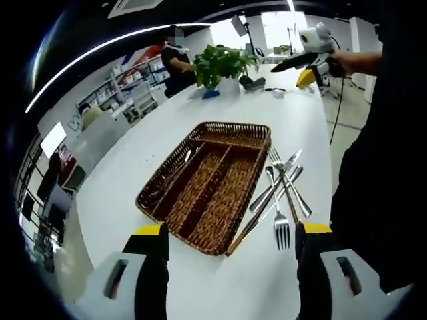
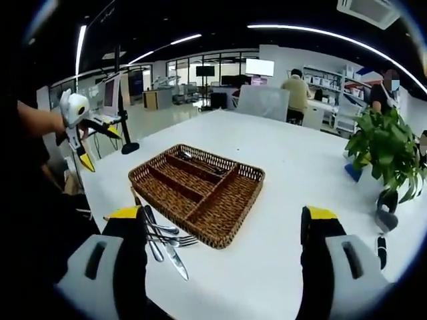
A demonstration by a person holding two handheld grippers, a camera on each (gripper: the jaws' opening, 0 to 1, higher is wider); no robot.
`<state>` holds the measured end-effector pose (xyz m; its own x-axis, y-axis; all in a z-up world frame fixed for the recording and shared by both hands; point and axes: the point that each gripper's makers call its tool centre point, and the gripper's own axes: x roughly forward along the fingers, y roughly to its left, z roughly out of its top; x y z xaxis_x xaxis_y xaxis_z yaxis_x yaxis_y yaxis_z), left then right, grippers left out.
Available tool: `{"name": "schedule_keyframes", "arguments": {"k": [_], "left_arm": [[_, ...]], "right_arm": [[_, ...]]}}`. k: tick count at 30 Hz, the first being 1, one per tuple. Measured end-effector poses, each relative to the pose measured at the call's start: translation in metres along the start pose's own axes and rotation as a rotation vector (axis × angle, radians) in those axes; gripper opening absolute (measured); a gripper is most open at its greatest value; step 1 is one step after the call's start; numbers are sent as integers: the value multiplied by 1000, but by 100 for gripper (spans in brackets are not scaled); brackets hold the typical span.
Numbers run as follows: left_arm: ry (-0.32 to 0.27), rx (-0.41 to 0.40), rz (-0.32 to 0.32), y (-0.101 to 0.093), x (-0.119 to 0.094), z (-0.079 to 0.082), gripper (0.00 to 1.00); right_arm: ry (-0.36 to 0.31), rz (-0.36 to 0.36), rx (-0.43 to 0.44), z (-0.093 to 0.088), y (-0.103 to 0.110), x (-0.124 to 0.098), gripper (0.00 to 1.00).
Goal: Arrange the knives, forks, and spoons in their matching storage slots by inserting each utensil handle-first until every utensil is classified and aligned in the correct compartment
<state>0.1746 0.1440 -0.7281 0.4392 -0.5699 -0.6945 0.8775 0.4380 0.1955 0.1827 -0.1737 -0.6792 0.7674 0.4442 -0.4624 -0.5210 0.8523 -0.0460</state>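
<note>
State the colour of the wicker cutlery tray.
Brown woven wicker tray, seen best in the left gripper view.

— What can't you make out from my left claw (image 1: 230,250)?

— The loose cutlery (image 1: 280,197) beside the wicker tray (image 1: 230,137) lies crossed, so I can't count the pieces or tell which handle belongs to which head. One dark handle slips behind my right-hand jaw.

— And inside the tray?

— Something metal lies in the long outer slot (image 1: 175,175), too small to name.

— From my right claw (image 2: 223,240)?

— My left-hand jaw covers part of the cutlery pile (image 2: 163,240). The pieces in the tray's far slot (image 2: 197,160) are blurred. A small dark object (image 2: 381,248) on the tabletop (image 2: 267,187) is half hidden by my other jaw.
</note>
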Motion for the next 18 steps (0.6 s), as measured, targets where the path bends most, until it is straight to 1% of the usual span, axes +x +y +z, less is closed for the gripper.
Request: {"name": "schedule_keyframes", "arguments": {"k": [2, 4, 6, 9, 14, 18], "left_arm": [[15, 0, -15, -2, 6, -8, 77], [41, 9, -26, -3, 10, -16, 73], [63, 26, -50, -10, 9, -17, 70], [87, 49, -71, -17, 14, -21, 69], [97, 50, -91, -21, 24, -25, 69], [106, 41, -94, -23, 29, -29, 65]], "right_arm": [[1, 11, 10, -1, 3, 1, 100], [18, 21, 15, -4, 6, 2, 100], [42, 35, 14, -9, 10, 2, 100], [47, 46, 15, -10, 13, 2, 100], [43, 39, 4, -8, 12, 0, 100], [39, 32, 1, -8, 10, -1, 100]]}}
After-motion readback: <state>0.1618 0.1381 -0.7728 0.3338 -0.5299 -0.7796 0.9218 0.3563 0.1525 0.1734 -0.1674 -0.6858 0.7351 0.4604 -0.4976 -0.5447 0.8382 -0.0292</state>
